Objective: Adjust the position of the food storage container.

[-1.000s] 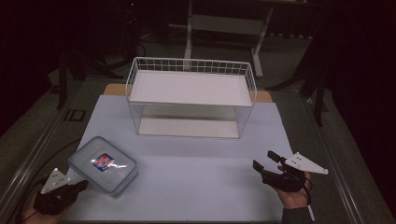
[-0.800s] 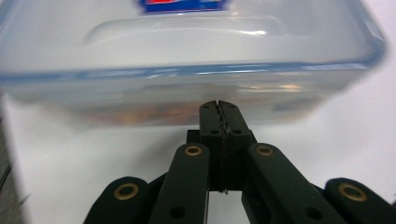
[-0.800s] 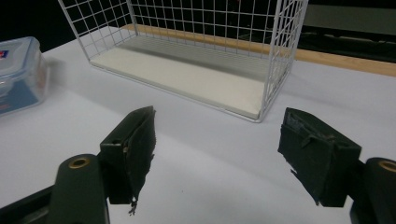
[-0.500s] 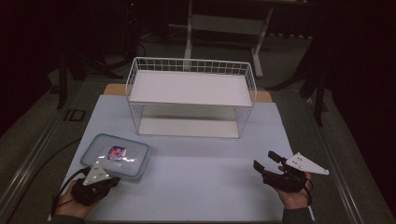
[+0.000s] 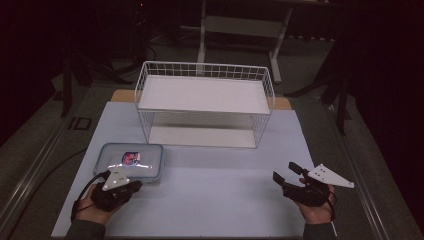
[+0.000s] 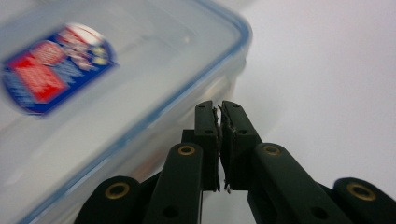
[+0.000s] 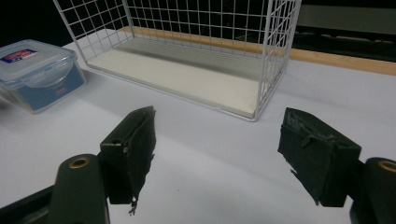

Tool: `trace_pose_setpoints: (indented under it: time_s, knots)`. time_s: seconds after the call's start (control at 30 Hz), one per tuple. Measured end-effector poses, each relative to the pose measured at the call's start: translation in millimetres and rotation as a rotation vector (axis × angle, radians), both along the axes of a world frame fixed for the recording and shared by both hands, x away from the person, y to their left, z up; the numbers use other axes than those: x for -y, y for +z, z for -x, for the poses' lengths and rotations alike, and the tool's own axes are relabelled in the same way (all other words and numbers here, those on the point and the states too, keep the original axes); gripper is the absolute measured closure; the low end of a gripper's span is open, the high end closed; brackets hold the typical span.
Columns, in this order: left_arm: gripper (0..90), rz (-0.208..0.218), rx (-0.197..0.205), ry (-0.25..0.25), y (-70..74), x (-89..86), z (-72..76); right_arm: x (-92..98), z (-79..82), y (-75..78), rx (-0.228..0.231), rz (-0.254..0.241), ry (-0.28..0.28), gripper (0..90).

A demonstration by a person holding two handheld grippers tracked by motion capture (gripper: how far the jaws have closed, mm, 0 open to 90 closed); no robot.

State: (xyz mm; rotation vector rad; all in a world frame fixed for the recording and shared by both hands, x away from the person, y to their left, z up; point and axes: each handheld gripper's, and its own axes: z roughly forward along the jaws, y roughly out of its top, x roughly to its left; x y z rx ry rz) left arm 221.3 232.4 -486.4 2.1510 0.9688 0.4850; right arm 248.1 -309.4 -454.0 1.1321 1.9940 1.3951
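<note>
At the near edge of the surface (image 5: 210,200), the left claw (image 5: 134,186) was seen just beside the near side of the lidded plastic container (image 5: 131,161). Its jaws had just been opening by a sliver from a clenched state, and in the left gripper view the left claw (image 6: 220,108) showed its pads almost together with nothing between them, the tips lying against or just short of the container's (image 6: 93,93) blue-rimmed lid edge; actual contact could not be told. The container was therefore not gripped. The step in hand was judged to be a nudging or positioning of the container across the surface with a nearly clenched claw.

On the right, the right claw (image 5: 285,172) was held released and empty, well apart from everything, its jaws wide in the right gripper view (image 7: 217,149).

Farther back stood the white wire basket (image 5: 205,107), its shelf and floor bare.

The next move was judged to call for a wider opening of the left claw around the container's rim, or a two-claw lift, before any carry toward the basket.
</note>
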Motion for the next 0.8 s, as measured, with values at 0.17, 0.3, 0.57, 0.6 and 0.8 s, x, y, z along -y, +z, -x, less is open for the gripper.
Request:
trace_pose_setpoints:
  time_s: [0.17, 0.3, 0.57, 0.6, 0.8]
  knots:
    - [82.8, 0.059, 0.073, 0.120, 16.9, -26.4, -1.6, -1.2, -1.0, -0.8, -0.003, 0.004, 0.003, 26.9]
    - [80.8, 0.096, 0.115, 0.237, 23.4, -53.6, -5.6, -1.0, -1.8, -0.9, -0.003, 0.001, 0.003, 26.9]
    - [89.4, 0.104, 0.126, 0.401, 15.3, -89.8, -22.9, -2.2, 0.0, -0.4, 0.003, 0.008, 0.007, 26.9]
    - [89.6, 0.102, 0.120, 0.413, 13.4, -92.9, -26.3, -2.0, 0.3, -0.3, 0.002, 0.007, 0.004, 26.9]
    - [89.6, 0.118, 0.082, 0.473, 0.2, -105.2, -46.7, -1.6, 1.2, 0.3, 0.001, 0.005, -0.005, 26.9]
